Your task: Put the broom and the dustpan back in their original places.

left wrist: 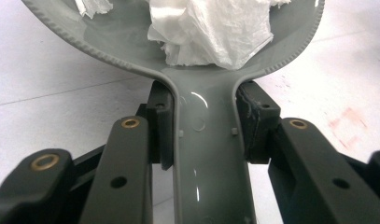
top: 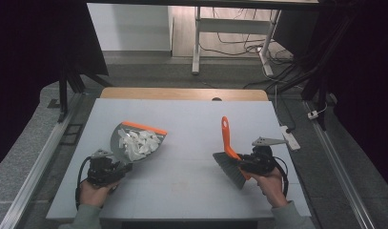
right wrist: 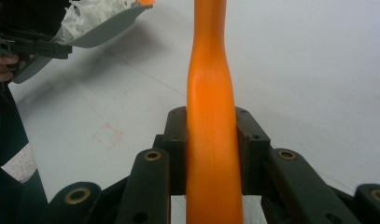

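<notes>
Dustpan (top: 134,140) in left claw (top: 116,168) holds torn white paper scraps (top: 140,142).

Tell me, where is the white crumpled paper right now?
In the high view the white crumpled paper lies inside the grey plastic dustpan with an orange edge, on the table's left side, held by its handle in the left gripper.

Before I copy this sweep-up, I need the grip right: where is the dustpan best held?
By its narrow grey handle, from the person's side, as the left gripper does: jaws clamp its two edges. That keeps the dustpan tray level, so the paper scraps stay in.
</notes>
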`<state>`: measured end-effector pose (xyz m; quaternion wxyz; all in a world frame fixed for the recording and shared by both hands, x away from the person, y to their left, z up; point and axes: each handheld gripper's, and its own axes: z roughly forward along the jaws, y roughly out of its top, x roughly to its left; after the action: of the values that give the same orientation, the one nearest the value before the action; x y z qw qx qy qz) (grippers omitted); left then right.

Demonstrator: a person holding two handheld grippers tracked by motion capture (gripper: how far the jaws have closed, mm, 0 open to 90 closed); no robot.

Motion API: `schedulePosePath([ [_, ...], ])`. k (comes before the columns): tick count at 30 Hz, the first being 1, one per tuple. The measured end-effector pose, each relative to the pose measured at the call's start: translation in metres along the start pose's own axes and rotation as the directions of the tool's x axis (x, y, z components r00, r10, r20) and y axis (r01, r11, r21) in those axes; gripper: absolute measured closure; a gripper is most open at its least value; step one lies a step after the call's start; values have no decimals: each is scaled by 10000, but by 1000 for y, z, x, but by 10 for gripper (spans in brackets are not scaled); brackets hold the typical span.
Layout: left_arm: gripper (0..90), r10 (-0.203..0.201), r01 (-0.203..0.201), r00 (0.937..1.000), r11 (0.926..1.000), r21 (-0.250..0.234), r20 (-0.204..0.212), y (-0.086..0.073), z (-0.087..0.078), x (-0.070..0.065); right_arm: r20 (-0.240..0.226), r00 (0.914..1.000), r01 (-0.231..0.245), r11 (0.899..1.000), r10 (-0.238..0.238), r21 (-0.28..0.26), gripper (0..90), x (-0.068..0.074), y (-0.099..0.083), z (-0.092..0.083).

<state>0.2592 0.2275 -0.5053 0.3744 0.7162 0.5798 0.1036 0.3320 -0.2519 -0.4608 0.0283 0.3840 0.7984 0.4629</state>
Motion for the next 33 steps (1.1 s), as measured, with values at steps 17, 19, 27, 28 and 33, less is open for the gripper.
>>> schedulePosePath([
  [17, 619, -1235, 1259, 9842, 9920, 110, -1268, 5, 28, 13, -133, 9997, -188, 9984, 195, 531, 703, -8, -4, -3],
  [19, 619, -1340, 1361, 9813, 9907, 59, -1383, 5, 29, 15, -195, 9996, -182, 9974, 197, 697, 703, -8, -5, -1],
  [27, 618, -1647, 1682, 9749, 9857, 105, -1497, 6, 34, 15, -82, 9986, -510, 9885, 527, 1420, 703, -17, -6, 15],
  [28, 618, -1672, 1710, 9741, 9852, 118, -1520, 6, 35, 15, 14, 9985, -546, 9884, 550, 1418, 703, -19, -6, 16],
  [33, 618, -1789, 1838, 9721, 9828, 186, -1519, 6, 39, 16, 304, 9952, -968, 9837, 932, 1516, 701, -32, -6, 20],
])
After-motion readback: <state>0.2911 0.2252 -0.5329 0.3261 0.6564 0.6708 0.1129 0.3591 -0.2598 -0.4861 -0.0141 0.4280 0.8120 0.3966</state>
